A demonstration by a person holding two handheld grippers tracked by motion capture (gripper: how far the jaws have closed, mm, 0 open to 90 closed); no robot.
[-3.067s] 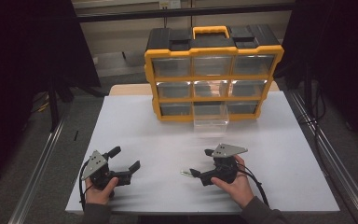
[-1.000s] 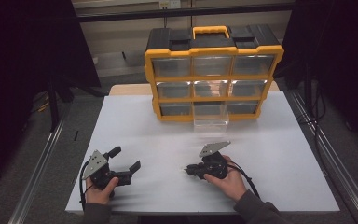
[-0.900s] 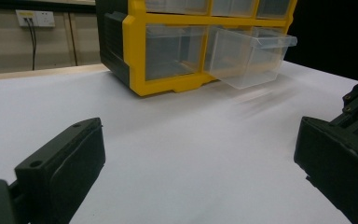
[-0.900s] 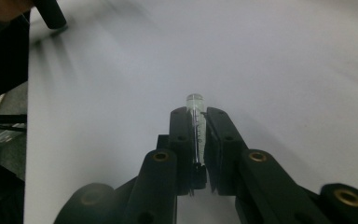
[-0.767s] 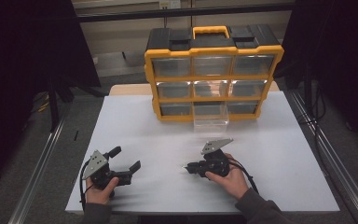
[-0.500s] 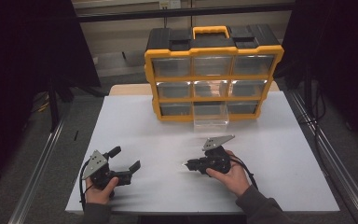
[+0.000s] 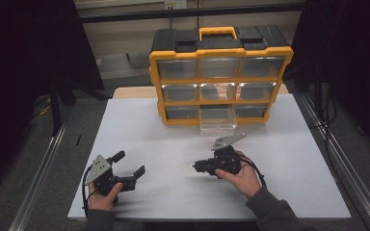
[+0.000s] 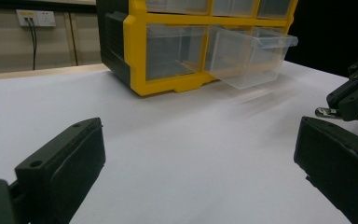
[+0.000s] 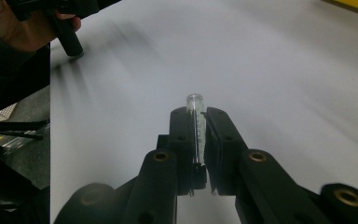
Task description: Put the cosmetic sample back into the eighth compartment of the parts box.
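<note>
The table wears a smooth, matt white sheet, with pale wood peeking out along its far edge. The organiser is yellow and black plastic with a slight sheen; its drawers are clear plastic, one clear drawer standing pulled out and glossy. The left gripper shows matt black plastic jaws. The right gripper is the same matt black with brass-coloured metal inserts, pinching a clear, glassy vial.
</note>
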